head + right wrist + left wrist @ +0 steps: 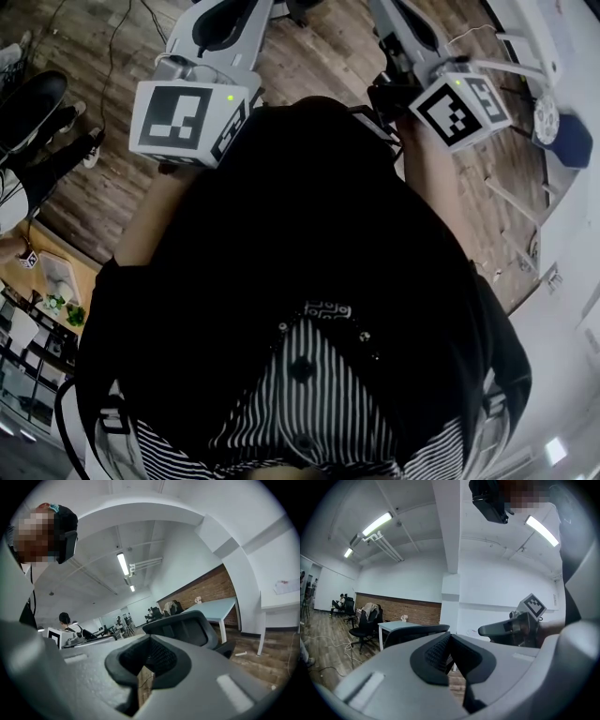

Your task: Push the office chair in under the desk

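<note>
Left tongs (pixel 451 643): pressed together, with nothing between my pads. They are held about level, out in front of me.
Right tongs (pixel 149 649): pressed together and empty. They sit side by side with the left pair.
Office chair (pixel 183 629): black. The top of its backrest rises just beyond the tips of both tongs. I cannot tell whether either pair touches it.
Surface (pixel 216 607): a pale top on white legs, standing behind the chair near a wall with a brick-faced lower band (pixel 408 610).
Chair and surface: the chair stands between me and the surface. I cannot tell how far the seat reaches beneath it.
Marker cubes: from the head view, the left cube (pixel 187 117) and the right cube (pixel 461 110) sit ahead of my black jacket, above the wooden floor (pixel 84 187).
Background: more black chairs (pixel 363 620) stand far off to the left.
</note>
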Demonstrator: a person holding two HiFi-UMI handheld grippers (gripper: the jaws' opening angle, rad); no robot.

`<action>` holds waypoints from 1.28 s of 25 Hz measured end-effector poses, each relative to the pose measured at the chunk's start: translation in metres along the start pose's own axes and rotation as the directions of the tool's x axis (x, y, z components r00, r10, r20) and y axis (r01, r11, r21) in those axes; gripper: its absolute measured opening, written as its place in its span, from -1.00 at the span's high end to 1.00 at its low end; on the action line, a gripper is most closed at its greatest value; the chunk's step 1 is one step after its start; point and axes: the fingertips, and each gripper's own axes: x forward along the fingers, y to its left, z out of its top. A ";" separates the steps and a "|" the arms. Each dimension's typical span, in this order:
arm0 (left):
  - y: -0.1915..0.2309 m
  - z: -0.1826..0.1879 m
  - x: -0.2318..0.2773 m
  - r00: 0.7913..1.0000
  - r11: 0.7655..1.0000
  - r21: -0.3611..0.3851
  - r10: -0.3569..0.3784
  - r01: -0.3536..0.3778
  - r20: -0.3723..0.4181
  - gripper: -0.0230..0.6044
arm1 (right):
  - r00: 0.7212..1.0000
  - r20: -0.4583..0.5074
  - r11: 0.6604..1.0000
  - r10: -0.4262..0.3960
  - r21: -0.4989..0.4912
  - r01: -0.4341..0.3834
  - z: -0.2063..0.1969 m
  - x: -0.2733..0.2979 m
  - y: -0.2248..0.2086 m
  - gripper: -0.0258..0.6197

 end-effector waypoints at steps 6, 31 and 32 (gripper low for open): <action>0.022 0.008 0.010 1.000 1.000 0.007 -0.016 0.016 0.004 0.92 | 1.000 -0.008 1.000 -0.008 0.014 0.008 0.000 0.022 -0.006 0.92; 0.100 0.060 0.141 0.989 0.988 0.056 0.143 -0.146 0.044 0.92 | 0.988 0.024 0.988 0.149 -0.029 -0.149 0.101 0.128 -0.126 0.92; 0.105 0.062 0.142 0.986 0.985 0.054 0.162 -0.164 0.043 0.92 | 0.988 0.015 0.988 0.154 -0.029 -0.154 0.100 0.128 -0.130 0.92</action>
